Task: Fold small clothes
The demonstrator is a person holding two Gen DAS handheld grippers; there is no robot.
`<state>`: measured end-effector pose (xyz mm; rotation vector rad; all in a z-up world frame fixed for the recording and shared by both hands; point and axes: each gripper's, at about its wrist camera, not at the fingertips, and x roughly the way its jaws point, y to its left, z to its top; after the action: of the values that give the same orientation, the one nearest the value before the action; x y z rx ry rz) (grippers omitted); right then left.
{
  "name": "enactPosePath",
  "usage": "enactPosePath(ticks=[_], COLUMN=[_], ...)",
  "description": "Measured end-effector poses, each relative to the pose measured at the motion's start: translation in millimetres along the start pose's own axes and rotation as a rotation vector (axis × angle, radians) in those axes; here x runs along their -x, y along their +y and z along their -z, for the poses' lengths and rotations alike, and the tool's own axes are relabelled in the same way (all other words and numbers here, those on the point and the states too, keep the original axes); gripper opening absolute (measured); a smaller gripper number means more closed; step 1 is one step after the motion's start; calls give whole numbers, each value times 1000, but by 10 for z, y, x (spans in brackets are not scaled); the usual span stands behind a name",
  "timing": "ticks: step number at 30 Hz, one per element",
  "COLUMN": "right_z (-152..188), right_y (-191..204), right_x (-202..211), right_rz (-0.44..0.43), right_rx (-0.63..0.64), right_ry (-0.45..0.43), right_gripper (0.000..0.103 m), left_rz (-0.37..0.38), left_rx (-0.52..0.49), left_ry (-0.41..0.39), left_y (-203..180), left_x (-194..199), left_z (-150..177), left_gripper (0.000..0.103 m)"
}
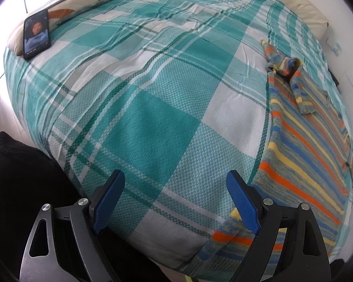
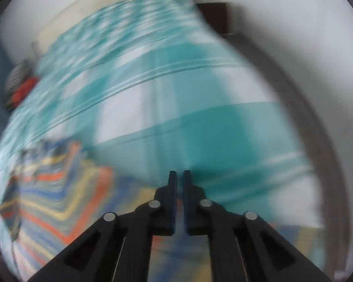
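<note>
While left gripper (image 1: 176, 202) gapes empty at lower centre, steady nearly-closed, empty right gripper (image 2: 180, 176); pinch striped shirt (image 1: 306, 145) hem squarely.

The left gripper (image 1: 175, 199) is hovering with blue-padded jaws spread wide over a teal-and-white plaid bedspread (image 1: 153, 108). A multicoloured striped knit garment (image 1: 303, 145) is lying to its right; a lit black smartphone (image 1: 37, 34) is resting far left.

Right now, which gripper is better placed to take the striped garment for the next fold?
Probably the left gripper: its jaws stand open, steady, beside the striped garment's near corner. The right gripper is shut, its view motion-blurred.
</note>
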<state>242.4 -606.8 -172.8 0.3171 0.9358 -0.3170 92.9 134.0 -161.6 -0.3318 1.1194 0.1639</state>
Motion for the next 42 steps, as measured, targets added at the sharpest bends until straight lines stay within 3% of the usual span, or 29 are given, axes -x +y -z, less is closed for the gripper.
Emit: enactPosePath(ticks=[1,3,5,6,8,9,11,13,15,16,19,22,23,25,27,31,33,35,36,37,39,42], right_z=[-10,87,297,470,913,1041,1291,1488,1692,1784,2097,2292,2375,2505,2653,2753,2746,2728,2721,2728,2717,2706], right_y=[-118,-237,-276,-318,-453,-518,-692,-706,-590,-502,-129,265,399,628,800,938,907,863,847,833,839,853], right_x=[137,392,518,563,530,524,787,1131,1457,1569,1811,1832,1803,1745,1676,1615,1566,1534,1522,1542,1545,1543], right_rz=[6,-118,-250,-280,-209,-152,8,152,89,61,-24,-130,-168,-207,-244,-263,-264,-264,-261,-261,-260,-261], right_rx=[4,24,36,43,48,45,34,27,37,49,87,92,98,112,141,215,209,191,180,176,176,178], right_ry=[-11,8,57,92,197,217,127,36,-34,-57,-129,-158,-158,-139,-96,-77,-71,-69,-70,-72,-77,-81], right_gripper=[11,11,23,35,39,33,26,33,36,46,54,54,54,54,54,55,54,54,54,54,54,54], left_rz=[5,13,17,15,-2,-13,-46,-75,-38,2,148,240,230,145,144,23,19,78,75,79,168,294], left_rx=[3,3,-8,-18,-47,-61,-106,-190,-314,-391,-625,-808,-834,-836,-888,-1006,-978,-889,-855,-813,-664,-339], left_ry=[0,0,-5,-11,-32,-41,-70,-126,-197,-232,-290,-199,-157,-118,-75,-43,9,38,39,45,18,-61], left_y=[2,-16,-58,-79,-116,-128,-180,-337,-624,-823,-1514,-2133,-2272,-2487,-2630,-2790,-2743,-2683,-2665,-2640,-2458,-1758], left_x=[-5,-17,-12,1,56,89,202,391,619,733,914,632,472,99,-188,-748,-942,-1005,-992,-950,-725,-361], left_z=[-6,-20,-26,-22,-9,-8,4,5,-33,-84,-318,-559,-612,-721,-742,-729,-792,-890,-938,-1017,-1274,-1824], left_gripper=[89,89,89,89,89,89,89,89,89,91,97,97,96,72,72,71,66,44,4,5,4,4])
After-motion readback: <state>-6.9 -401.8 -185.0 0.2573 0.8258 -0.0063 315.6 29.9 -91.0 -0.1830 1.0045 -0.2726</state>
